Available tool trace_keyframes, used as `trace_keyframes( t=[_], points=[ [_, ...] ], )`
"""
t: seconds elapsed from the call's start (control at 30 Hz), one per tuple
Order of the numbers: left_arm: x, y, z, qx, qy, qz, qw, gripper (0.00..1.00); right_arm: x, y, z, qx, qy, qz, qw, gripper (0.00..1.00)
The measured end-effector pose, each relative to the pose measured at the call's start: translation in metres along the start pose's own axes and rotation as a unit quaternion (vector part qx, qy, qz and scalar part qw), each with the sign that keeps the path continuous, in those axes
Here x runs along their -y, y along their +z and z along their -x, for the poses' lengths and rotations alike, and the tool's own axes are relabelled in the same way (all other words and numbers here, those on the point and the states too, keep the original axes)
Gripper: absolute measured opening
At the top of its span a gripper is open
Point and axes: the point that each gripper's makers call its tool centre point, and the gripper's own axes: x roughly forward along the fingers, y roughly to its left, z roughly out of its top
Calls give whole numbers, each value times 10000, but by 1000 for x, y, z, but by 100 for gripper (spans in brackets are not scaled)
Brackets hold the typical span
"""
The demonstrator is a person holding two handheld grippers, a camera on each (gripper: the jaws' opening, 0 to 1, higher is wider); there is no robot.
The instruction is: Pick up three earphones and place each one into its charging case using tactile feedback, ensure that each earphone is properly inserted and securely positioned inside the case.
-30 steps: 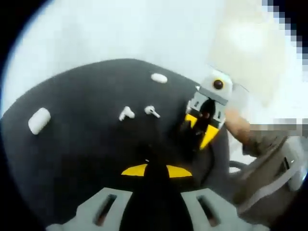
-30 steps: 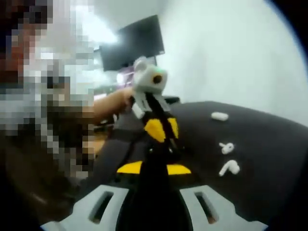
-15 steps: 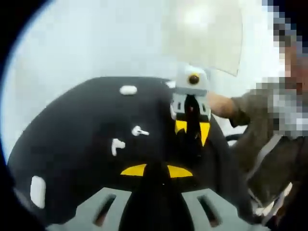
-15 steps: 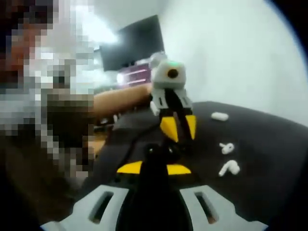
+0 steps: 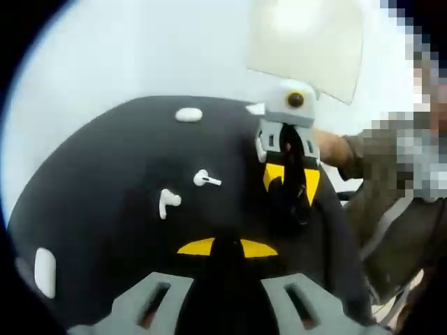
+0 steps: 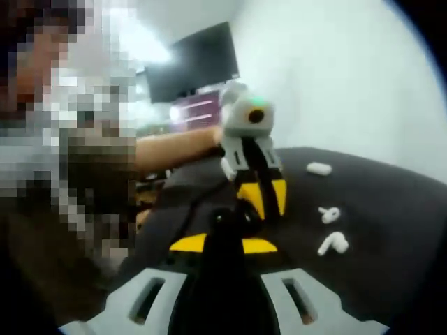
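White walls rise behind a dark counter [image 5: 105, 209]. From left: a case [image 5: 45, 271], two earphones [image 5: 167, 202] [image 5: 206, 180], another case [image 5: 189, 114]. Both grippers [image 5: 227, 250] [image 6: 223, 246] have jaws closed and empty, nearly touching, well apart from the earphones. They may collide, and the small, round earphones may slip when pinched.

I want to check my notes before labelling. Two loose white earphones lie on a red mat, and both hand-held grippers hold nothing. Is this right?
Not quite: the mat is dark grey to black, not red, as the left gripper view shows. The two loose white earphones do lie on it, and the left hand-held gripper and right hand-held gripper hold nothing.
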Motion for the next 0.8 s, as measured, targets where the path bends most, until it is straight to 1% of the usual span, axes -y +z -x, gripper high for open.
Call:
trace_keyframes(
  t=[0.07,0.1,0.13,0.2,0.23,0.27,0.3,0.33,0.37,0.4,0.43,0.47,0.5,0.53,0.57,0.63,0.7,0.73,0.77,0.8],
  points=[
    [-1,2,7,263,170,56,9995,10,0,0,0,-1,-8,4,10000,18],
    [-2,4,13,441,287,96,9986,10,0,0,0,-2,-12,9,10000,18],
    [-3,6,19,626,395,101,9972,10,-1,0,0,-2,-15,15,10000,18],
    [-3,15,34,1043,676,31,9922,10,0,0,0,-6,-22,9,10000,18],
    [-2,23,46,1346,909,-67,9867,10,0,0,0,-8,-24,9,10000,18],
    [1,30,53,1624,1013,-115,9814,10,1,0,0,-10,-27,5,10000,18],
    [4,35,57,1787,1083,-158,9778,10,2,0,0,-15,-32,-8,10000,18],
    [11,42,61,1938,1174,-344,9734,10,2,0,0,-17,-34,-19,10000,18],
    [17,48,64,2050,1315,-620,9679,10,3,0,0,-21,-38,-29,10000,18],
    [23,55,66,2182,1476,-947,9600,10,4,0,0,-24,-44,-29,10000,18],
    [32,60,66,2287,1557,-1252,9528,10,4,0,0,-25,-48,-25,10000,18],
    [41,63,64,2323,1612,-1476,9478,10,4,-1,0,-27,-55,-19,10000,18],
    [52,66,60,2390,1711,-1897,9368,10,4,-1,0,-27,-60,-12,10000,18],
    [56,65,54,2390,1788,-2137,9302,10,4,-1,0,-29,-67,1,10000,18],
    [57,63,51,2347,1867,-2219,9278,10,5,-1,0,-31,-75,11,10000,18],
    [57,57,38,2283,1931,-2319,9257,10,5,-1,1,-36,-89,32,9999,18],
    [53,51,27,2175,1971,-2326,9272,10,5,-1,1,-37,-92,47,9999,18],
    [51,50,24,2170,1988,-2322,9271,10,5,-1,1,-36,-92,50,9999,18],
    [51,50,22,2224,1959,-2301,9269,10,5,-1,1,-36,-91,51,9999,18],
    [50,52,21,2291,1973,-2282,9255,10,5,-1,1,-36,-90,53,9999,18]
  ],
)
